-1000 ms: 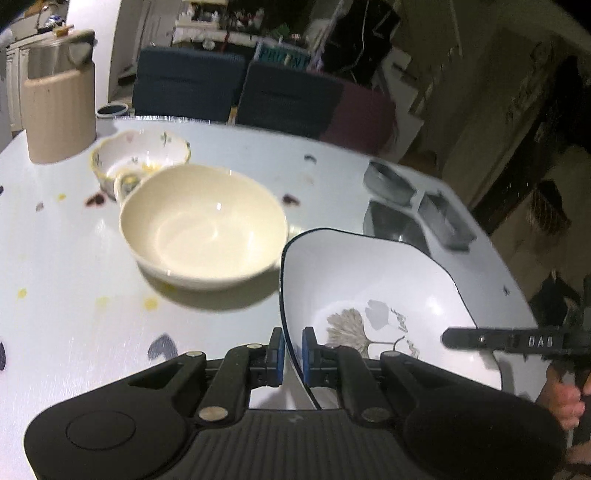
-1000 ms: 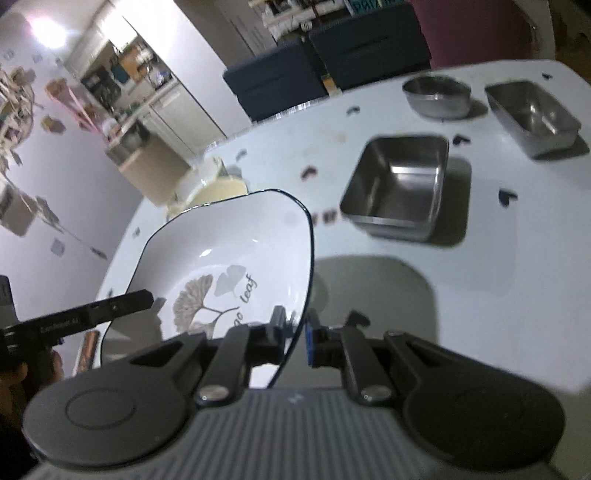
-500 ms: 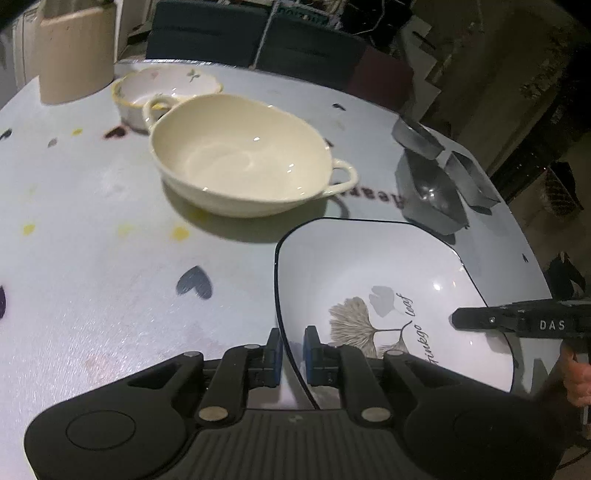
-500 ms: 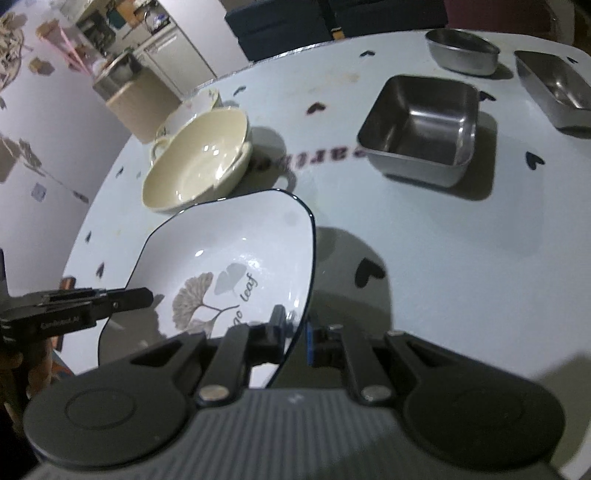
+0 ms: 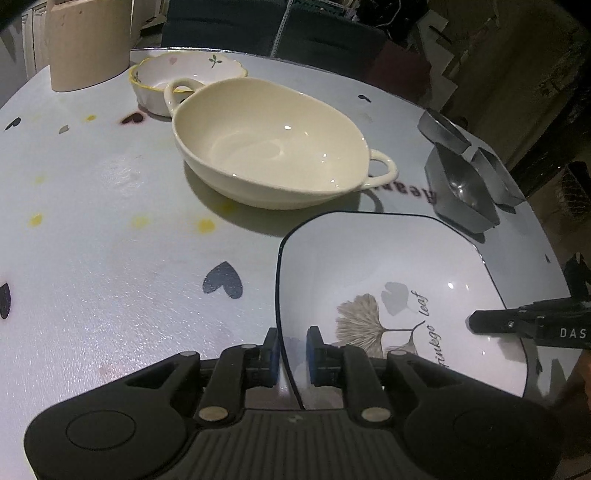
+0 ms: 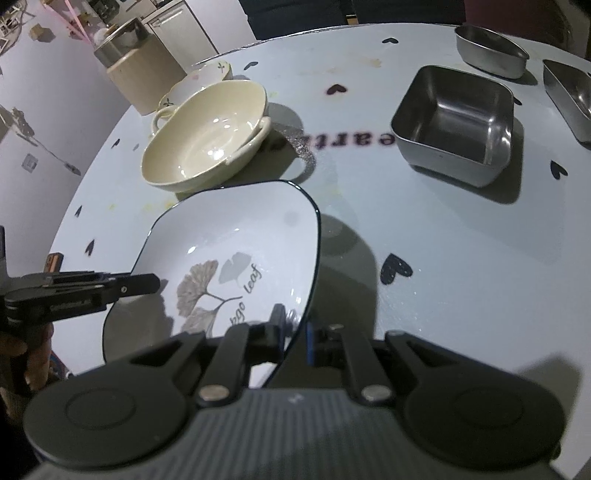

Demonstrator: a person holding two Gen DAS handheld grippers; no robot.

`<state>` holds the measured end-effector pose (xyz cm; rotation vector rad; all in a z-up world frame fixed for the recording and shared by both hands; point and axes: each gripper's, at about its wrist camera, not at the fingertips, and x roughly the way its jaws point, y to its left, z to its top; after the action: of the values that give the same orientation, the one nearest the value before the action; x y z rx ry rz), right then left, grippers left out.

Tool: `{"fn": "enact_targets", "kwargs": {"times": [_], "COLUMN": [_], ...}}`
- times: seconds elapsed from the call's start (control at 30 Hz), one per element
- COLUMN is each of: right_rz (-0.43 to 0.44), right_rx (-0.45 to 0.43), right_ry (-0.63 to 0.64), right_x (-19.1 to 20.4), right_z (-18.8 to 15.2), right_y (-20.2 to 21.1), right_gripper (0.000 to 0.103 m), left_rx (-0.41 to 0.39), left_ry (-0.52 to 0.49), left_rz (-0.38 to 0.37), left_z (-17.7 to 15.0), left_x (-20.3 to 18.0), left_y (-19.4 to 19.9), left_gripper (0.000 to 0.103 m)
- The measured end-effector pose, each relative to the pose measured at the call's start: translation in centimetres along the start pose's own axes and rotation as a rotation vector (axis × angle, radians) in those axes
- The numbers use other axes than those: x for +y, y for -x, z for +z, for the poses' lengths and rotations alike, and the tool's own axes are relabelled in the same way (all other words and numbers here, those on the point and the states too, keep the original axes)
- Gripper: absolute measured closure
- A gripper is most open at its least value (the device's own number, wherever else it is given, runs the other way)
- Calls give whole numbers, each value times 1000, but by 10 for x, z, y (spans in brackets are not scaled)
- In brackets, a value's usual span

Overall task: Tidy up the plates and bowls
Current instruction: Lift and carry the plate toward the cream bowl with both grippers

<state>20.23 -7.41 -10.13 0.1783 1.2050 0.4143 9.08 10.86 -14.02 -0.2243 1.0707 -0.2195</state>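
A white square plate (image 5: pixel 388 273) with a dark rim and a ginkgo leaf print is held above the table by both grippers. My left gripper (image 5: pixel 291 350) is shut on its left rim. My right gripper (image 6: pixel 297 332) is shut on its right rim; the plate also shows in the right wrist view (image 6: pixel 236 251). A cream two-handled bowl (image 5: pixel 269 147) stands just beyond the plate, also in the right wrist view (image 6: pixel 207 136). A small floral bowl (image 5: pixel 184 77) with a yellow rim sits behind it.
A square steel container (image 6: pixel 458 118) and two more steel containers (image 6: pixel 487 48) stand on the right of the heart-patterned table (image 5: pixel 92 240). A beige canister (image 5: pixel 88 40) stands at the far left. Dark chairs (image 5: pixel 221 22) line the far edge.
Both grippers have carried the plate forward and lower towards the cream bowl. The bowl and steel containers now appear closer and the plate lies flatter.
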Motion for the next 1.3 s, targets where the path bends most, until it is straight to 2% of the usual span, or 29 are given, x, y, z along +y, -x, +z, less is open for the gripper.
{"fn": "enact_targets", "kwargs": {"times": [0.47,0.9,1.03,1.3], "right_rz": [-36,-10,-22,-30], "right_rx": [26,57,75,51], "right_ry": [-29,-82,-57,-69], "right_x": [5,-3,-1,-4], "right_z": [3,-2,-6,-4], "right_y": [-3,-10,-15,-15], "right_gripper": [89,88,85,86], "left_rx": [13,7,8,13], "left_ry": [-42,-62,-65,-64], "left_rz": [22,20,19,7], "left_z": [0,2,2,2], "left_x": [-3,-6,-8,-9], "left_y": [-5,-4,-4,-4], "left_gripper": [85,86,86,86]}}
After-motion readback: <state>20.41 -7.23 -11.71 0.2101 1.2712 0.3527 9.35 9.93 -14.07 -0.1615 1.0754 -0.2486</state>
